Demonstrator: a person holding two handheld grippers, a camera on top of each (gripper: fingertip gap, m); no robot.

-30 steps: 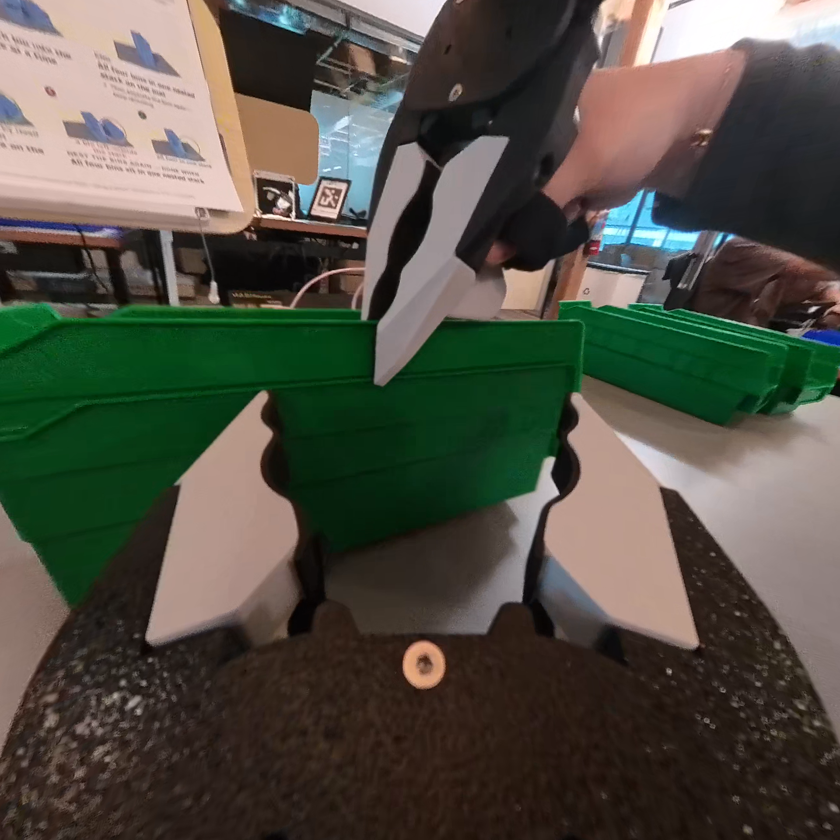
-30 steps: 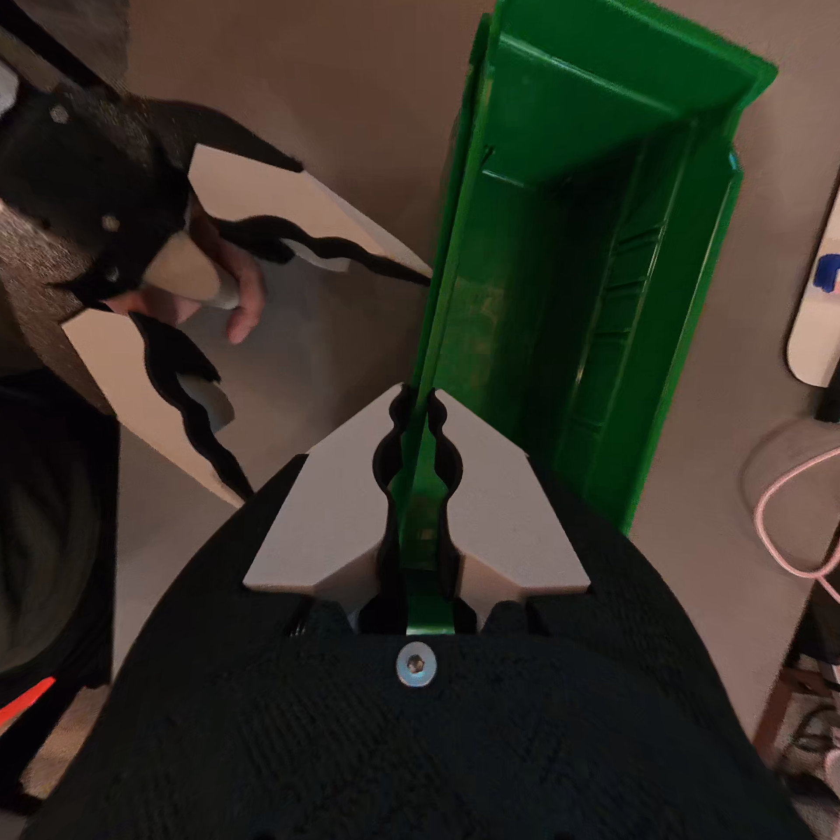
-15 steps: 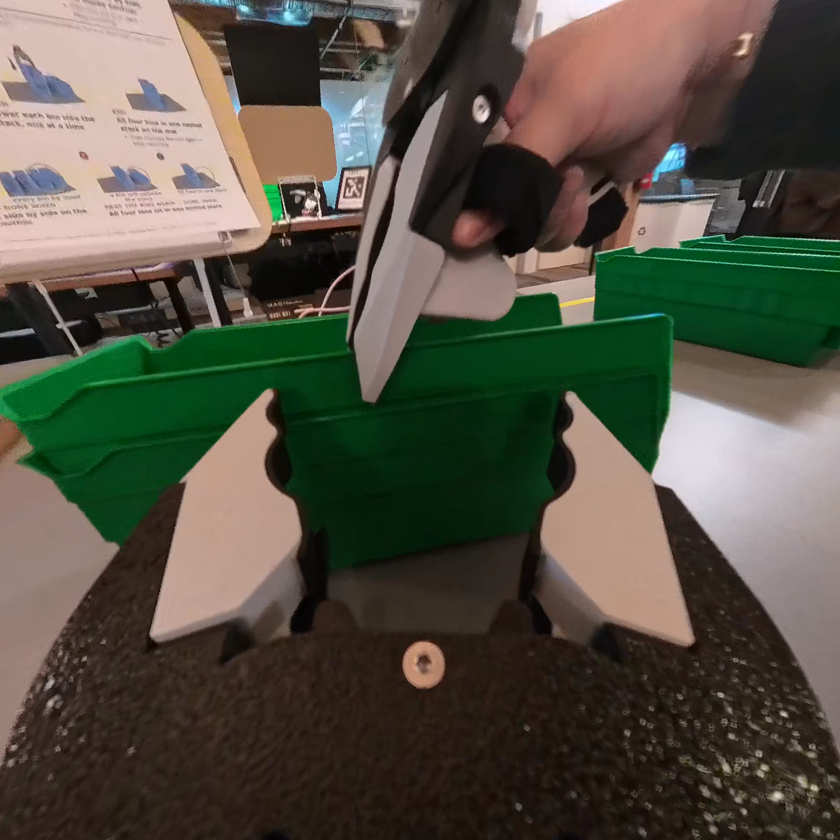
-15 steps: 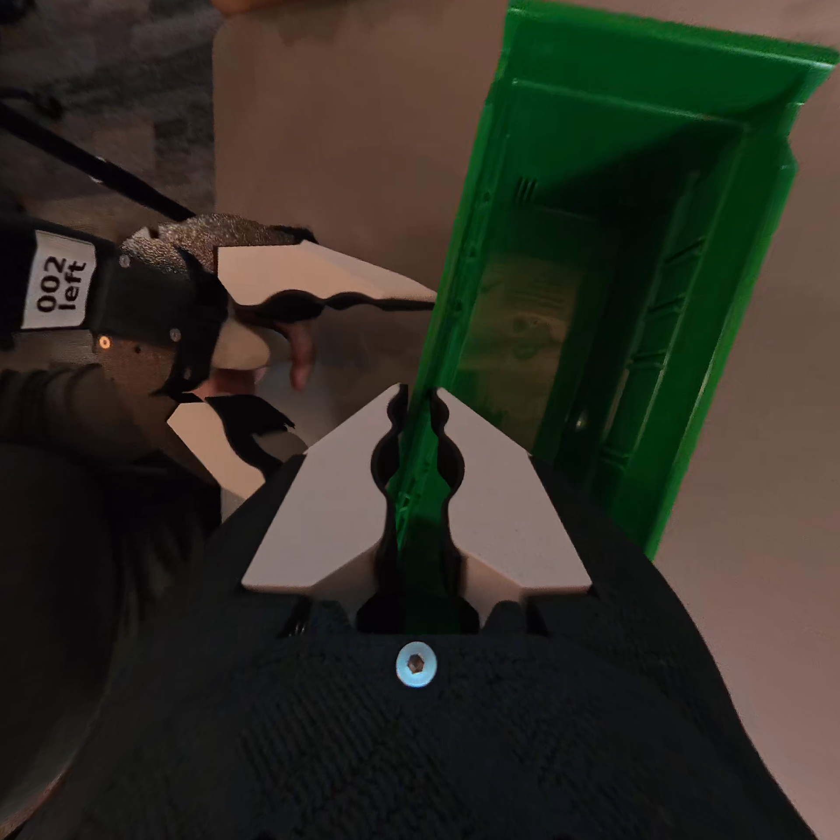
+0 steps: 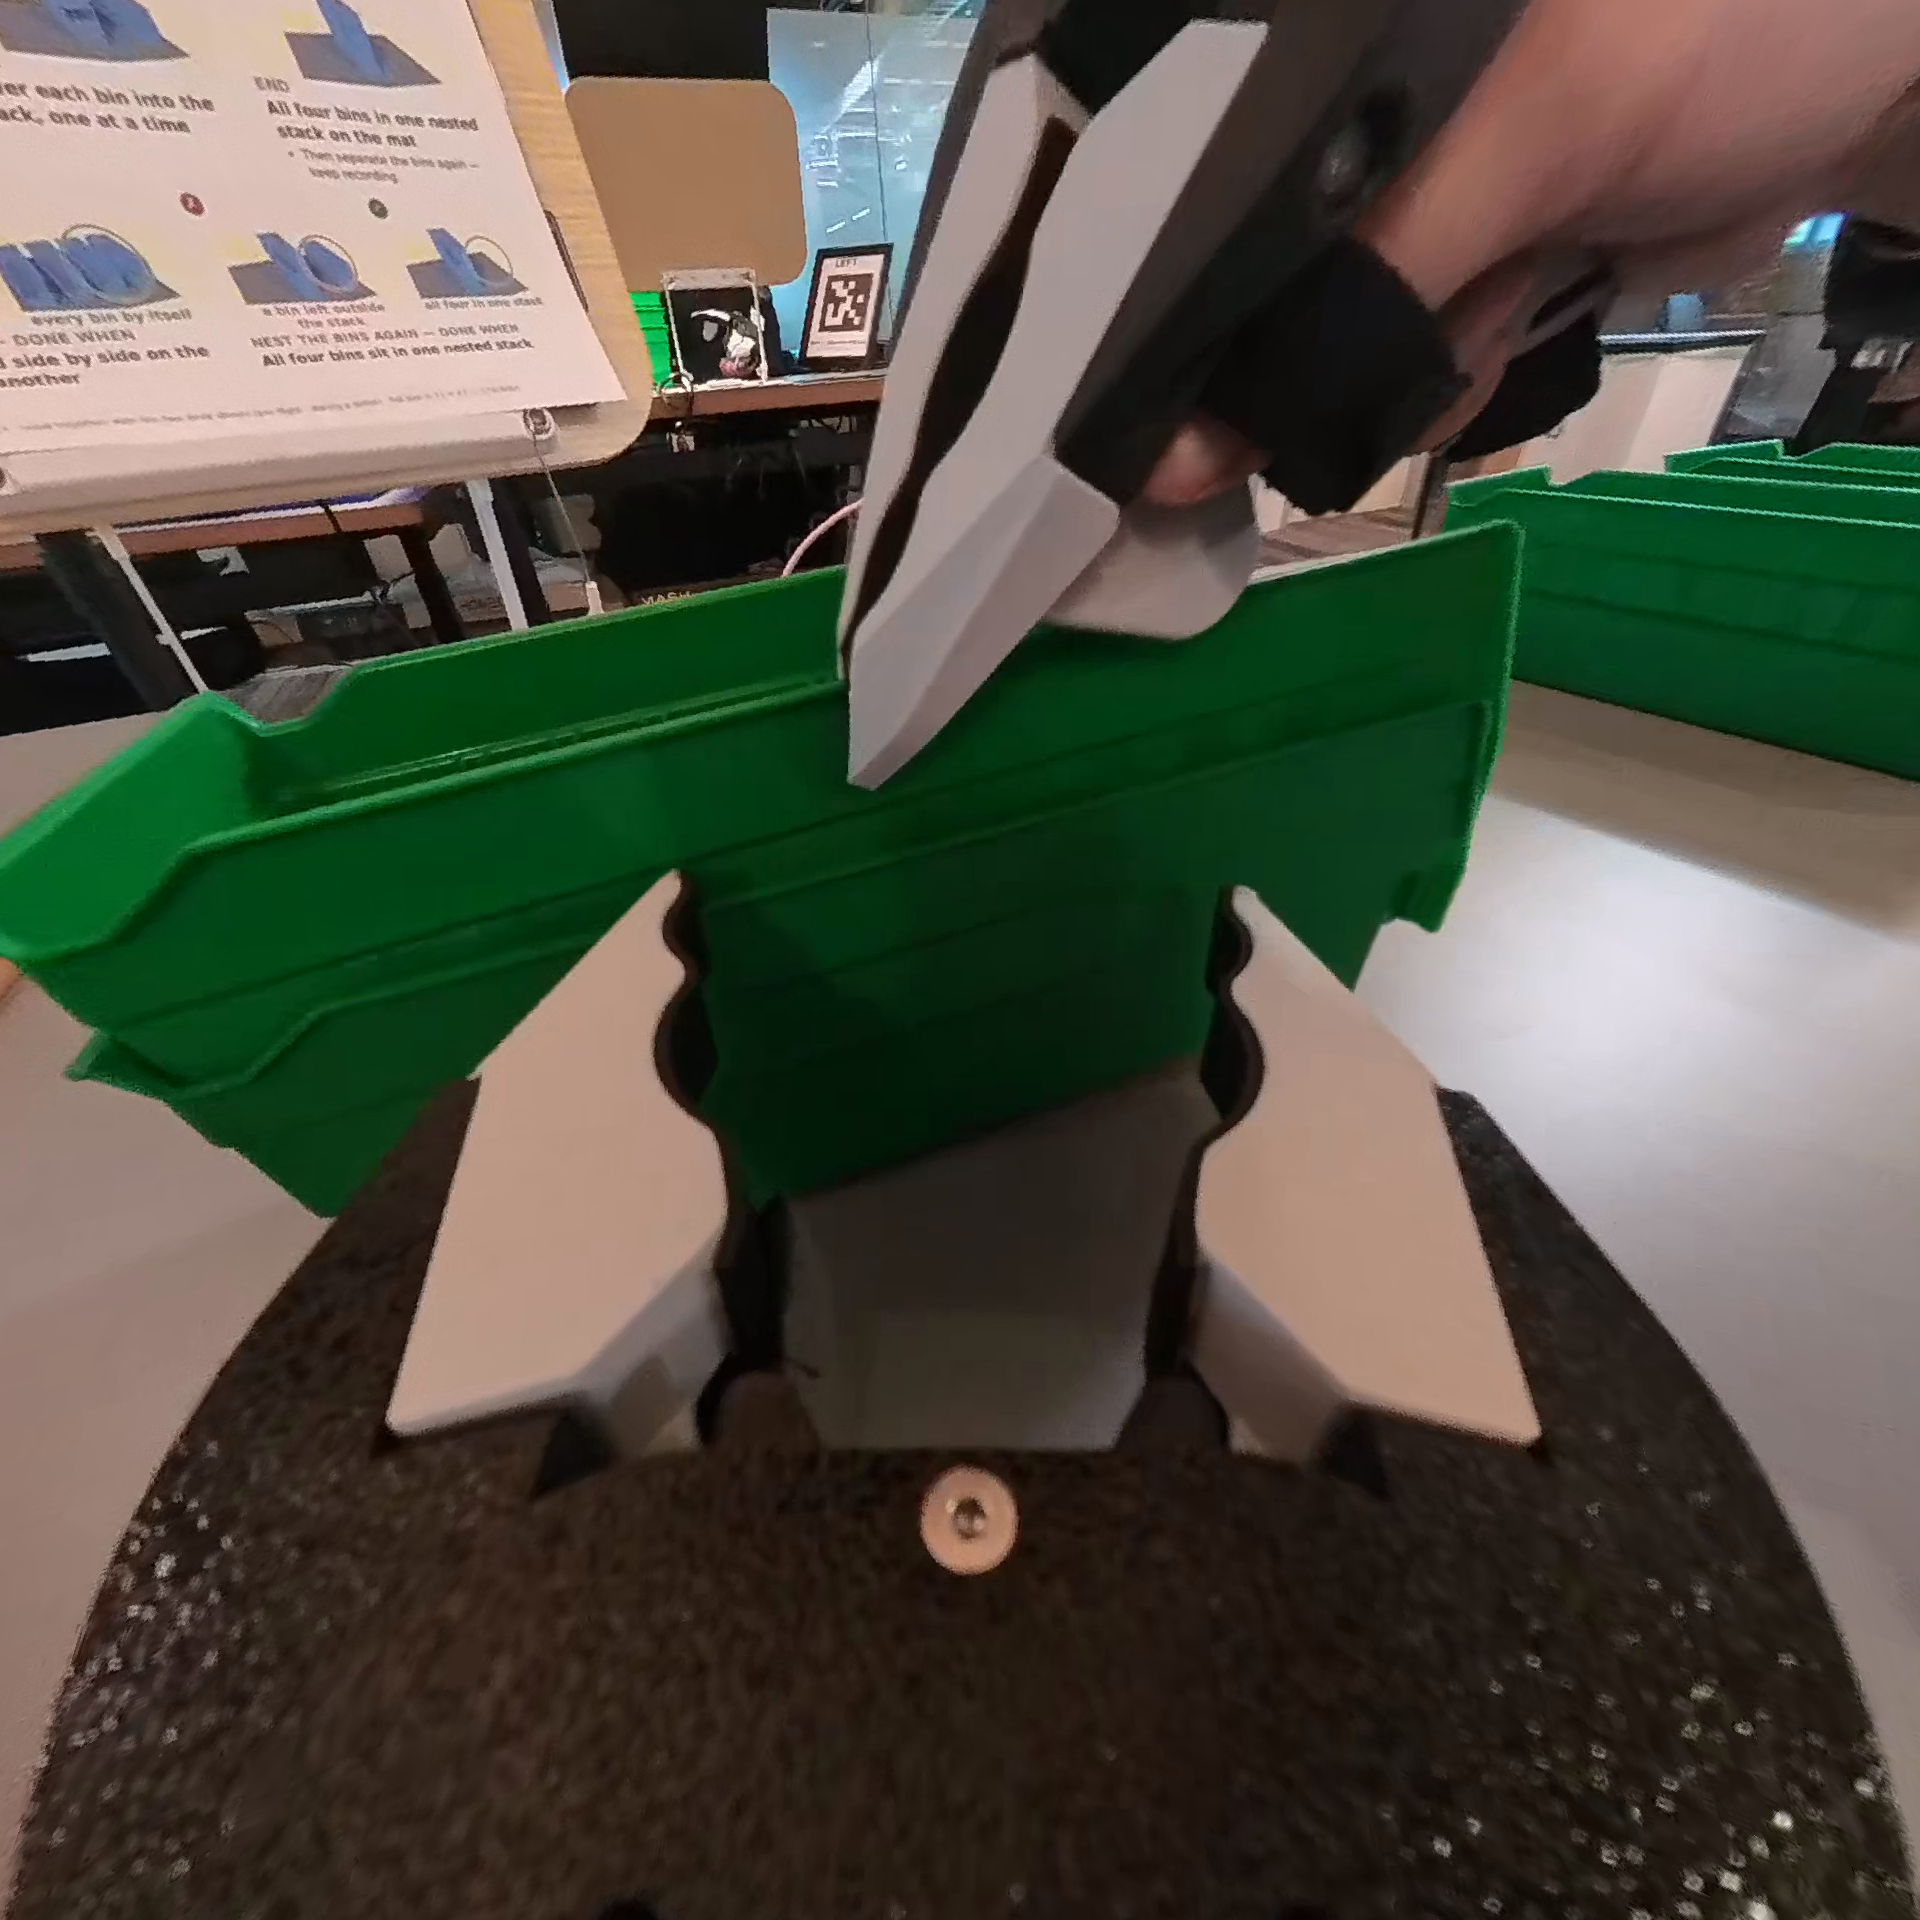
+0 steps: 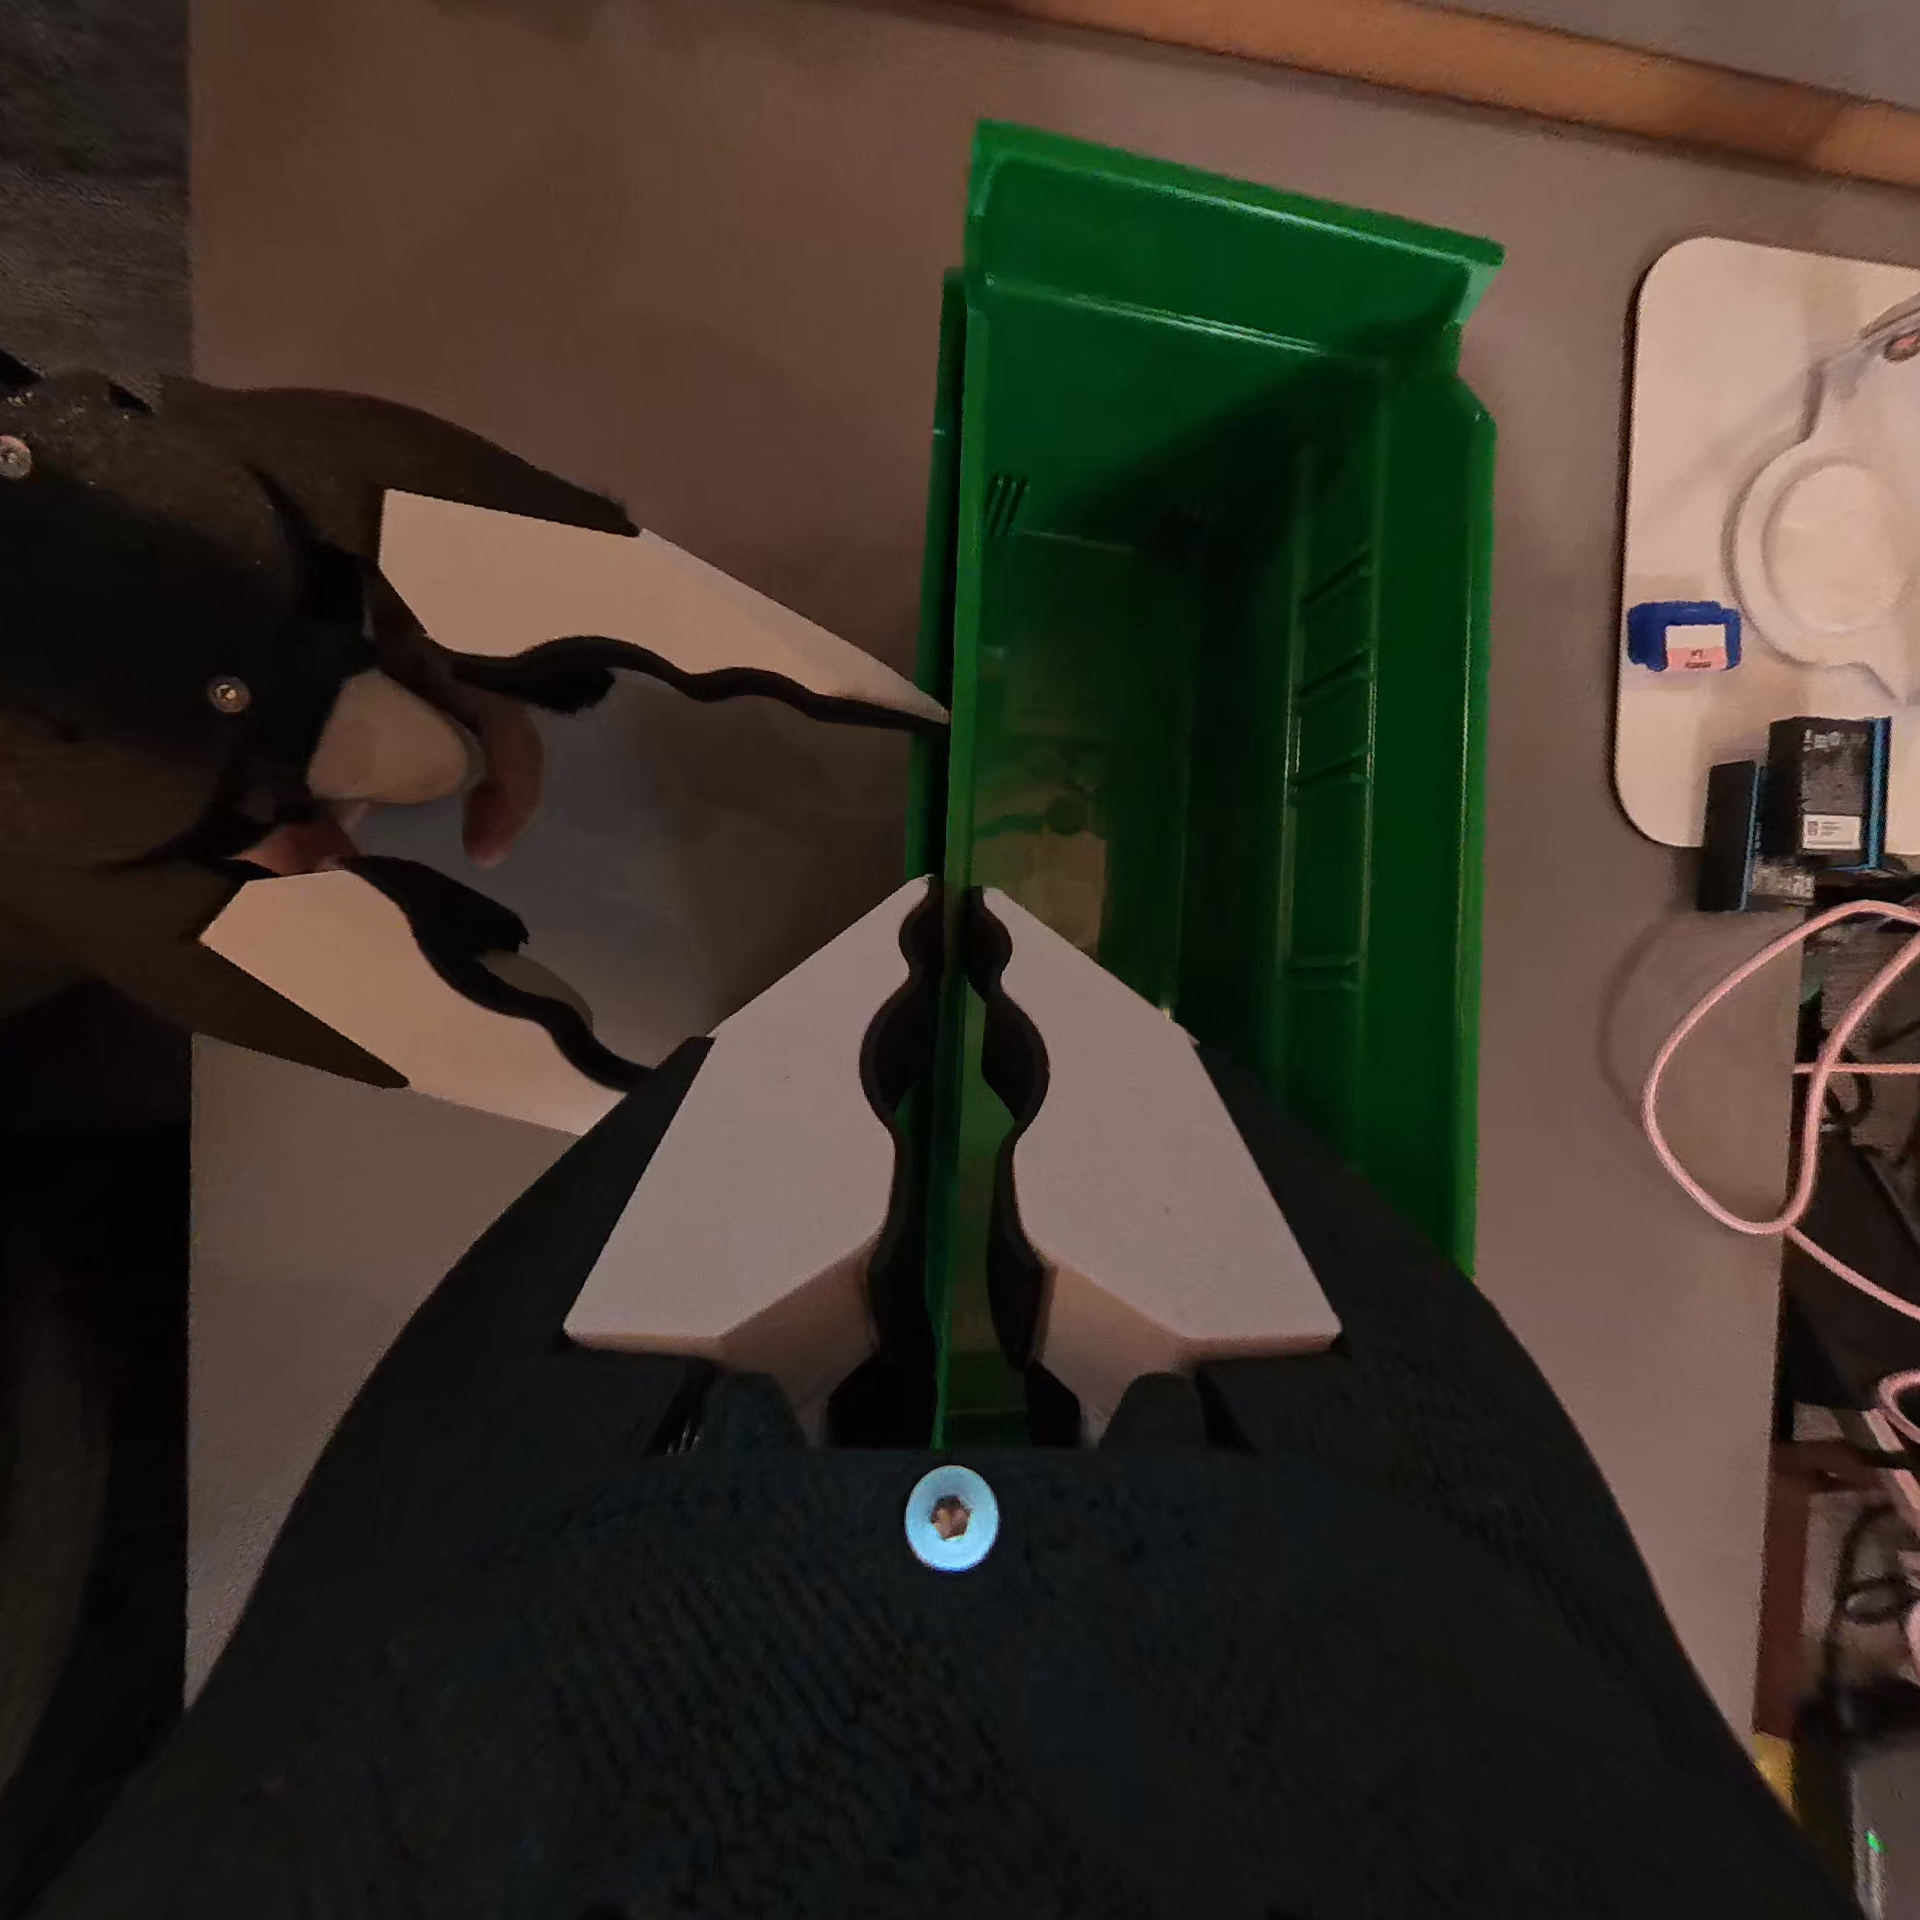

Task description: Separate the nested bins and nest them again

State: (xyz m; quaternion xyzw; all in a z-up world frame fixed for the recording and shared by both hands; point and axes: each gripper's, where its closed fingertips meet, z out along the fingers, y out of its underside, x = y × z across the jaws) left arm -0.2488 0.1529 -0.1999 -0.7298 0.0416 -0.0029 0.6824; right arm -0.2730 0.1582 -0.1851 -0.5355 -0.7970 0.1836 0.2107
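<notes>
green bins (image 5: pixel 1714 613) wait beyond right claw (image 5: pixel 883 717), instruction sheet (image 5: pixel 260 208) behind.

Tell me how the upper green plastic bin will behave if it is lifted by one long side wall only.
The upper green plastic bin probably feels light: the right gripper, pinching one thin wall, holds it tilted. That wall may flex. The long bin may swing, since the open left gripper is not gripping.
</notes>
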